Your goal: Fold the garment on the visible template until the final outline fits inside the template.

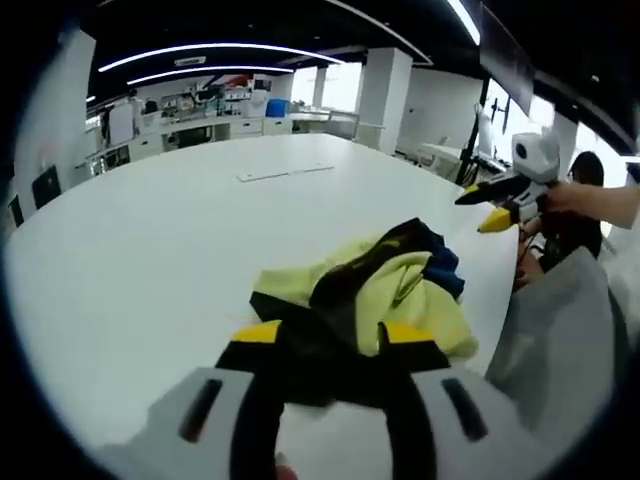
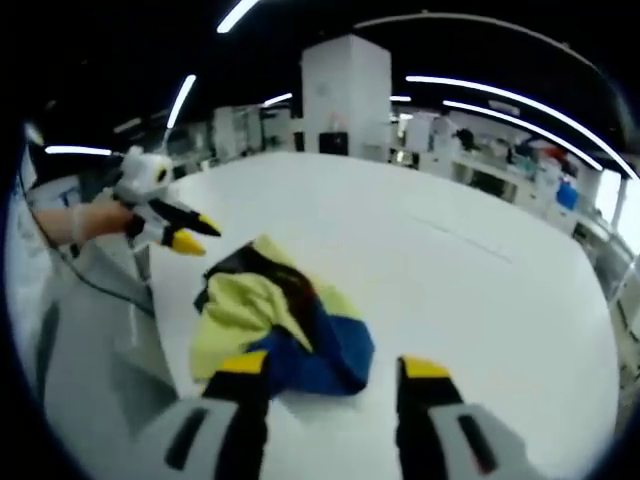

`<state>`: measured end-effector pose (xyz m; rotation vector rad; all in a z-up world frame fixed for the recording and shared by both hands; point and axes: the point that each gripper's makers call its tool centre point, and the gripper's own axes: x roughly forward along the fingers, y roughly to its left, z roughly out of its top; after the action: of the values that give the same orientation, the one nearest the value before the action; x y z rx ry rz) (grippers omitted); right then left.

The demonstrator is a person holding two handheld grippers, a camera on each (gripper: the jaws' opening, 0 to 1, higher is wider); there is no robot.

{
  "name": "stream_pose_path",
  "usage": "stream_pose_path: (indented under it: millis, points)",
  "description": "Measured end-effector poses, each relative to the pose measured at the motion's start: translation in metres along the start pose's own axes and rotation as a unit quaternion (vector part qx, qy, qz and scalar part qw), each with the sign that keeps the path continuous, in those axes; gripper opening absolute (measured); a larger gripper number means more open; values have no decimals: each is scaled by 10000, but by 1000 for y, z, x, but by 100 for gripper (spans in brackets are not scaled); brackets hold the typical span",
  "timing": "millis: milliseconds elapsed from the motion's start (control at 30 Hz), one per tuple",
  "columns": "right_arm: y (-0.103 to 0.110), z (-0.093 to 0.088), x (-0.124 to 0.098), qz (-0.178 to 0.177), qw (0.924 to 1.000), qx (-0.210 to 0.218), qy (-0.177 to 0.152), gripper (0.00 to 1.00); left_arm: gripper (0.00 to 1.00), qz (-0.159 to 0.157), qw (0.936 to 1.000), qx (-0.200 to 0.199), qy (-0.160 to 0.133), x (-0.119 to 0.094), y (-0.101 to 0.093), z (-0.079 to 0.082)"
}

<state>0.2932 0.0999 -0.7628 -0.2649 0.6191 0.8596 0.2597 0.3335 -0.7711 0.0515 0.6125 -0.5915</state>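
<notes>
A crumpled garment (image 1: 380, 290), yellow with black and blue parts, lies in a heap on the white table (image 1: 150, 250) near its edge. In the left gripper view my left gripper (image 1: 335, 333) is open, its yellow-tipped jaws on either side of the garment's near black fold. My right gripper (image 1: 485, 207) hovers off the table at the right, held by a hand. In the right gripper view the garment (image 2: 270, 315) lies just ahead of my open right gripper (image 2: 334, 365), its blue part beside the left jaw. The left gripper (image 2: 195, 235) hangs above the heap's far left side.
A thin pale strip (image 1: 285, 172) lies flat on the far part of the table. Grey fabric (image 1: 560, 330) hangs beside the table edge next to the garment. Desks, shelves and a white pillar (image 2: 345, 95) stand beyond the table. A person in dark clothes (image 1: 580, 215) stands at the right.
</notes>
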Motion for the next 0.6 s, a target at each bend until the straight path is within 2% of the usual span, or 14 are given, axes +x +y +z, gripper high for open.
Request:
stream_pose_path:
  millis: [67, 167, 233, 333, 400, 533, 600]
  points:
    - [1, 0, 7, 79, 9999, -31, 65, 41, 28, 15, 9999, -6, 164, 7, 3, -5]
    - [3, 0, 18, 158, 9997, -135, 152, 37, 23, -16, 9998, -100, 191, 15, 3, -7]
    - [3, -2, 22, 174, 9996, -147, 184, 34, 21, -11, 9989, -274, 388, 24, 5, -16]
    - [1, -6, 30, 229, 9993, -132, 279, 29, 20, -56, 9978, -406, 513, 31, 2, -21]
    - [1, -6, 33, 238, 9993, -120, 278, 28, 18, -74, 9972, -498, 548, 36, 0, -23]
    - [2, -4, 34, 302, 9992, -123, 248, 15, 11, -103, 9962, -689, 521, 38, -1, -24]
    - [3, -5, 36, 330, 9990, -127, 277, 12, 9, -91, 9960, -722, 516, 39, 1, -25]
